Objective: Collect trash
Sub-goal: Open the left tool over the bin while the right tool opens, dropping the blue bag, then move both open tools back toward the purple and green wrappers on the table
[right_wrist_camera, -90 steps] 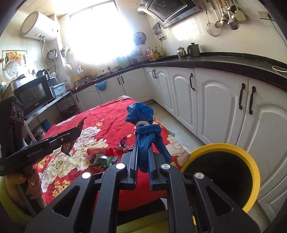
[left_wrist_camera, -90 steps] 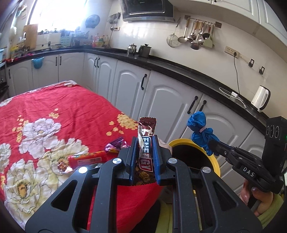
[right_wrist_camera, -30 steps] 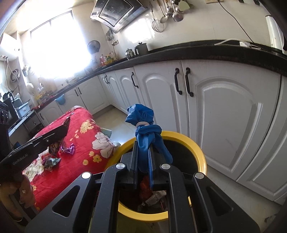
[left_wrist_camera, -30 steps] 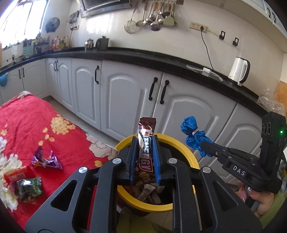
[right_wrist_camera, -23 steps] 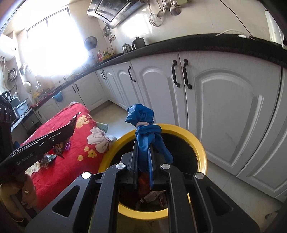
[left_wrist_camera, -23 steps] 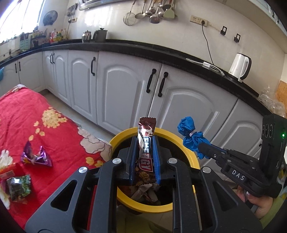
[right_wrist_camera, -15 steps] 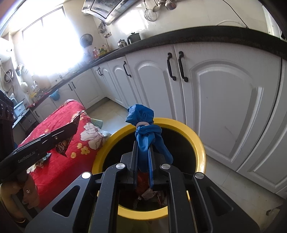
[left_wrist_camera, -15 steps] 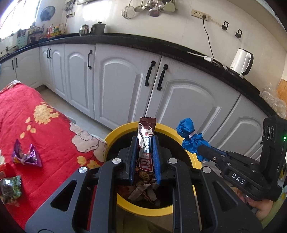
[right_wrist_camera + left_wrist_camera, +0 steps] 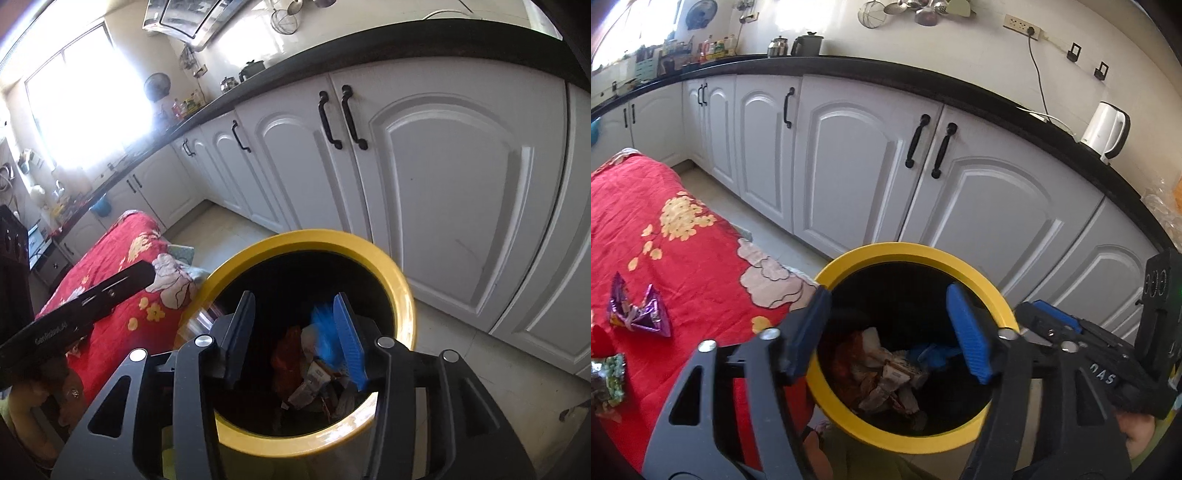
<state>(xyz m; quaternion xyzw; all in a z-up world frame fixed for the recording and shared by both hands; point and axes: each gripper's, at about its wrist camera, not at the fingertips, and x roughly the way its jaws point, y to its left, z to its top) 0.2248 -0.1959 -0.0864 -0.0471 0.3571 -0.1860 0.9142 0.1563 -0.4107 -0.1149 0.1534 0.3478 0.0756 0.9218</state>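
A yellow-rimmed bin (image 9: 916,254) stands on the floor below both grippers; it also shows in the right wrist view (image 9: 317,240). My left gripper (image 9: 890,332) is open and empty over the bin's mouth. My right gripper (image 9: 295,336) is open and empty over it too. The blue knotted bag (image 9: 934,354) lies inside on a heap of wrappers (image 9: 882,380); in the right wrist view the blue bag (image 9: 327,332) is a blur just past the right finger. The snack bar cannot be picked out in the heap.
A table with a red flowered cloth (image 9: 665,258) is at left, holding a purple wrapper (image 9: 635,314) and a green packet (image 9: 607,376). White cabinets (image 9: 849,166) run behind the bin. The right gripper's body (image 9: 1108,362) is at the bin's right.
Both grippers have opened over the bin. The snack bar and the blue bag have dropped out of them into the bin.
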